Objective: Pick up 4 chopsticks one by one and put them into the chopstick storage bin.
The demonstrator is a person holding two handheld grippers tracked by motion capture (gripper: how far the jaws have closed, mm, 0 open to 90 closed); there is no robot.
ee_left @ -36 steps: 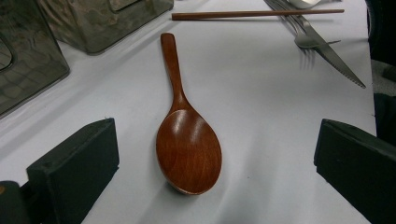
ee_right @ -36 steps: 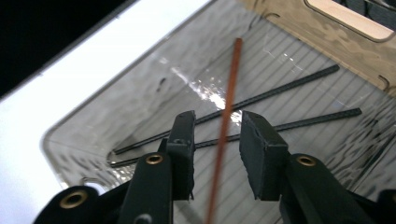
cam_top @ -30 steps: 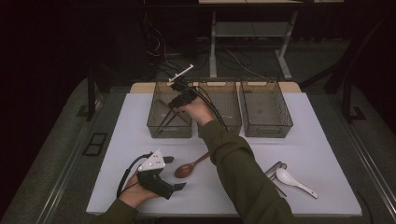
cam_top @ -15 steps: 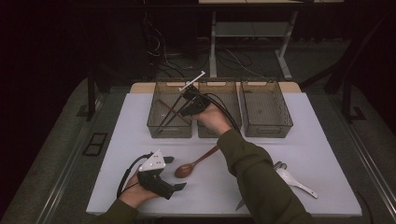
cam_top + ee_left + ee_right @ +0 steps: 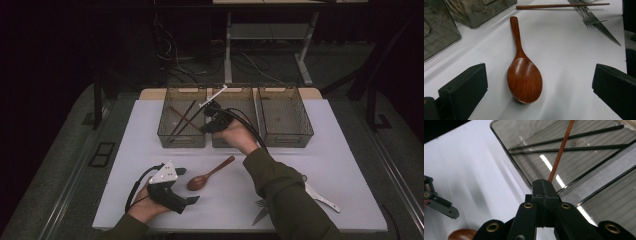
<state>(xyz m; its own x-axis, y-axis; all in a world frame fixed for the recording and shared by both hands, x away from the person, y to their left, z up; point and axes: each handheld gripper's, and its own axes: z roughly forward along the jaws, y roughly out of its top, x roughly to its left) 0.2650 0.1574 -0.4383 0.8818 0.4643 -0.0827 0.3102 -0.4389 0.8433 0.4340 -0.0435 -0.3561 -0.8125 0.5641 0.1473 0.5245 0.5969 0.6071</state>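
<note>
Chopsticks (image 5: 181,119) lie in the left bin (image 5: 165,135); right gripper (image 5: 543,185) sits closed and empty over it, left gripper (image 5: 189,186) gapes beside the spoon (image 5: 210,174), not yet binned.

Looks like a lab data-collection bench, not a kitchen: white table (image 5: 350,165) standing in a dark room, grey carpeted floor (image 5: 65,165), loose cables (image 5: 185,60) trailing behind it, bare metal desk frame (image 5: 270,35) at the back. Three identical clear bins (image 5: 287,125) lined up in a row, cutlery laid out as test props.
</note>
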